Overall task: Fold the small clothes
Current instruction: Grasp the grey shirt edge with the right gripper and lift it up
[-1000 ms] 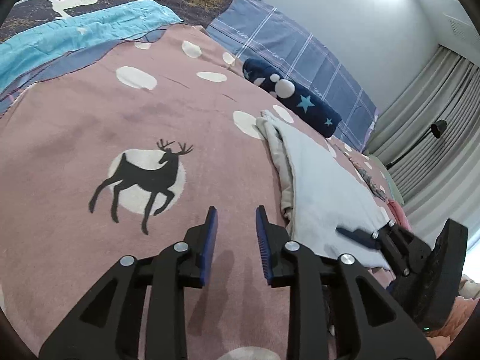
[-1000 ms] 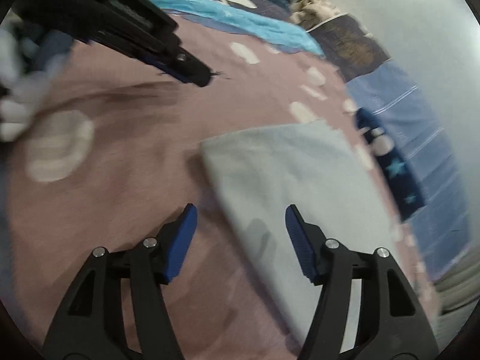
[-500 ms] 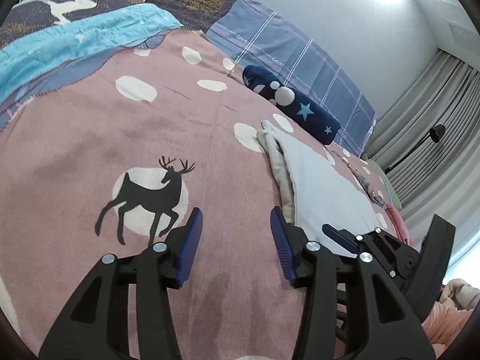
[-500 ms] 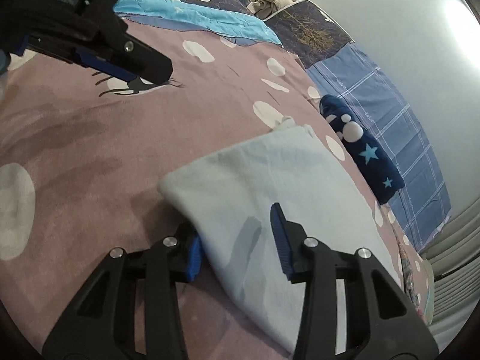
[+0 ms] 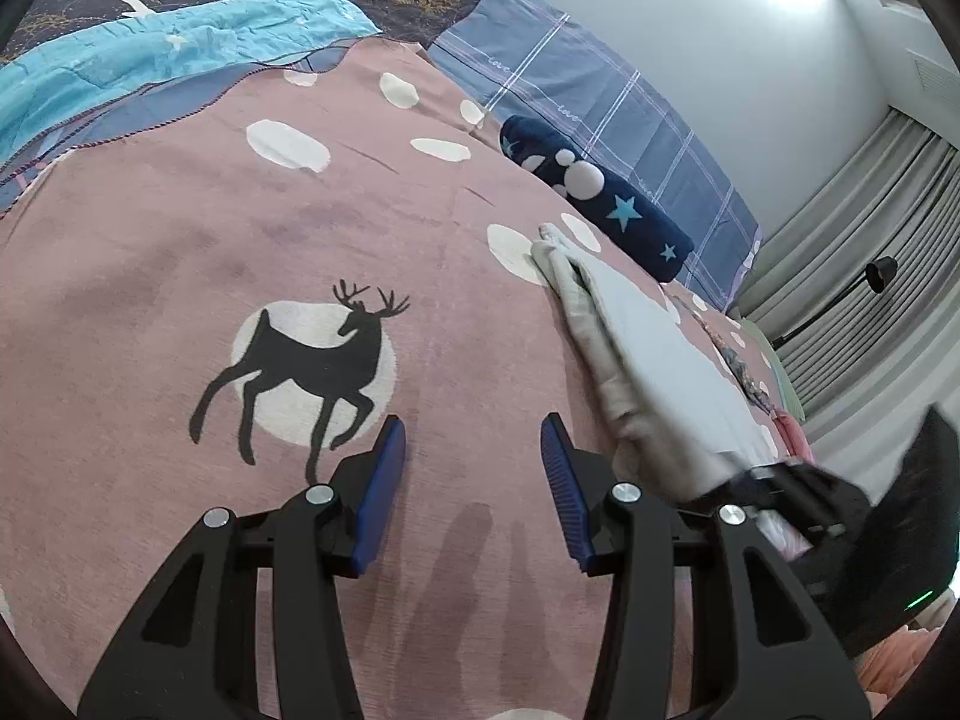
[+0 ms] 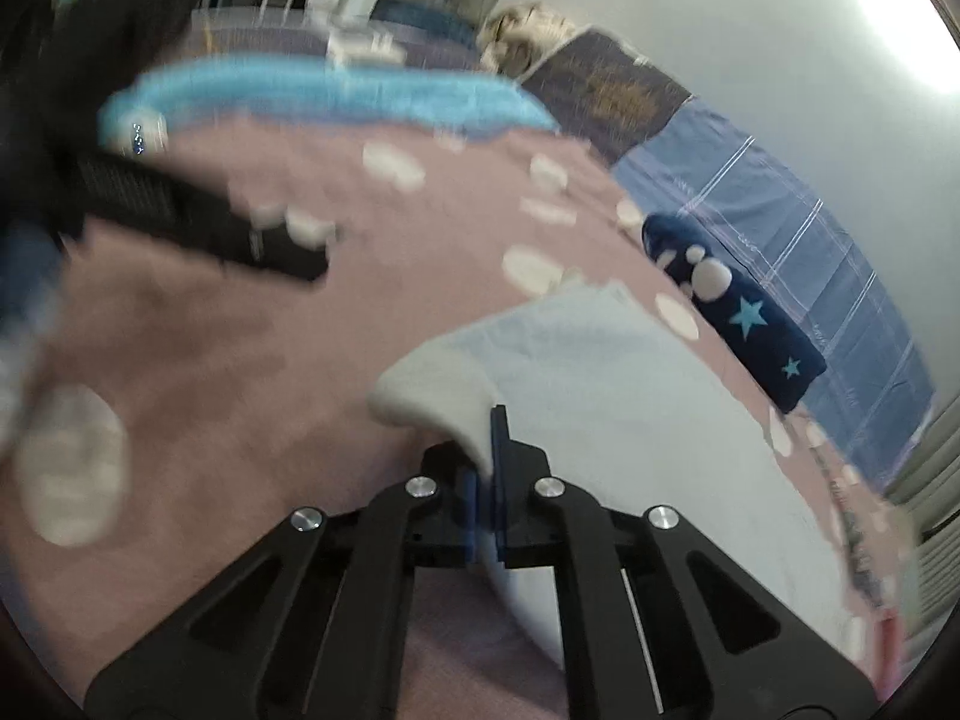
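A pale grey-blue garment (image 5: 648, 354) lies folded on the pink bedspread (image 5: 180, 276), to the right in the left wrist view. My right gripper (image 6: 487, 462) is shut on the garment's (image 6: 600, 396) near left corner, and that corner is lifted off the bedspread. The same gripper (image 5: 774, 480) shows at the lower right of the left wrist view, with cloth bunched at its tips. My left gripper (image 5: 471, 474) hovers open over bare bedspread, left of the garment, with nothing between its fingers.
A dark navy roll with stars and white dots (image 5: 600, 198) lies beyond the garment, against a blue checked pillow (image 5: 600, 108). A turquoise quilt (image 5: 150, 54) runs along the far left. Grey curtains (image 5: 870, 276) and a black lamp (image 5: 881, 271) stand on the right. A black deer print (image 5: 312, 366) marks the bedspread.
My right gripper closed on the garment's near corner and raised it. My left gripper's jaws widened and stayed over the bare bedspread.
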Demonstrator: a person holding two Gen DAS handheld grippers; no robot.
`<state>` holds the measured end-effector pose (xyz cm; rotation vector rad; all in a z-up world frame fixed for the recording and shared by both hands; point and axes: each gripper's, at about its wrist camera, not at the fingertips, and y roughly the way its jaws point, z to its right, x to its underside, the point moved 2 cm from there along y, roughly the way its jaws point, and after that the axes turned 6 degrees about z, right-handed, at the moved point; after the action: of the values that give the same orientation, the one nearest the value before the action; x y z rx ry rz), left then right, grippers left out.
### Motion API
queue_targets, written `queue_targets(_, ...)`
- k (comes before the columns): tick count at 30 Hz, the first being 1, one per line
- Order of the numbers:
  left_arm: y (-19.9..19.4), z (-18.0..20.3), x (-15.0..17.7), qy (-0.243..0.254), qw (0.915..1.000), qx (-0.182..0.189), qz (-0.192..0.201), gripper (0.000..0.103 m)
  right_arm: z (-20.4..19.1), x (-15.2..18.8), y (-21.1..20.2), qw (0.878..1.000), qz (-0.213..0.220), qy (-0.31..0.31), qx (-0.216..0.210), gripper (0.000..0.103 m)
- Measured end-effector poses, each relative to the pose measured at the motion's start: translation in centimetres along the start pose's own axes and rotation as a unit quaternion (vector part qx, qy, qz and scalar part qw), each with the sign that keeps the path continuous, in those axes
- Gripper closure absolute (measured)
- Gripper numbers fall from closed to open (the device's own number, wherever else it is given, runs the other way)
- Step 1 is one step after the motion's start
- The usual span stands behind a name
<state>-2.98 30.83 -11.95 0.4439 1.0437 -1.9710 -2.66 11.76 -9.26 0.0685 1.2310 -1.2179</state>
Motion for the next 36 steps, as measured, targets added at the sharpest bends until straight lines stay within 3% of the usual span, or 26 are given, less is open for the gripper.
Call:
queue_targets(2,0.1,-0.2,-0.1,-0.003,1.0000,-0.001,0.001,0.056,1.2,-0.8,-1.7,0.999,0.033,0.016,-0.022,0.100)
queue_targets(6,0.8,-0.1,-0.3,-0.012,0.9998,0.014,-0.004,0.056,0.8,-0.4,-1.9,0.999,0.025,-0.022,-0.021,0.094)
queue_targets(8,1.5,0.6,-0.6,-0.010,0.9990,0.040,-0.016,0.055,0.4,0.3,-1.7,0.999,0.011,-0.027,-0.021,0.071)
queue_targets(9,1.9,0.9,-0.7,-0.009,0.9982,0.054,-0.024,0.055,-0.1,0.7,-1.8,0.999,0.008,-0.037,-0.016,0.070)
queue_targets(13,5.0,2.6,-1.5,-0.005,0.9904,0.113,-0.079,0.054,-3.0,2.5,-1.5,0.993,-0.014,-0.119,0.020,0.060)
queue_targets(16,8.6,4.0,-2.2,0.011,0.9832,0.132,-0.126,0.054,-4.3,3.5,-0.6,0.988,-0.041,-0.144,0.042,0.056)
queue_targets(18,11.0,5.1,-3.1,0.019,0.9800,0.139,-0.142,0.051,-4.5,3.4,-0.3,0.986,-0.043,-0.149,0.068,0.056)
queue_targets(20,12.5,5.9,-4.0,0.014,0.9752,0.162,-0.149,0.039,-4.5,2.9,0.7,0.984,-0.052,-0.148,0.084,0.056)
queue_targets(21,13.7,6.5,-4.6,0.011,0.9715,0.176,-0.158,0.039,-4.4,2.6,1.1,0.984,-0.055,-0.144,0.087,0.056)
queue_targets(27,19.0,8.8,-6.7,0.005,0.9699,0.179,-0.166,0.039,-4.4,1.2,3.5,0.981,-0.057,-0.144,0.113,0.056)
queue_targets(32,20.6,9.0,-7.9,-0.008,0.9665,0.186,-0.177,0.039,-4.4,1.1,3.9,0.982,-0.052,-0.146,0.110,0.057)
queue_targets(34,20.8,8.9,-8.1,-0.005,0.9665,0.178,-0.185,0.047,-4.1,1.2,3.7,0.984,-0.049,-0.136,0.101,0.060)
queue_targets(36,20.9,9.0,-8.2,0.012,0.9696,0.158,-0.186,0.073,-3.9,1.3,3.6,0.987,-0.047,-0.127,0.090,0.082)
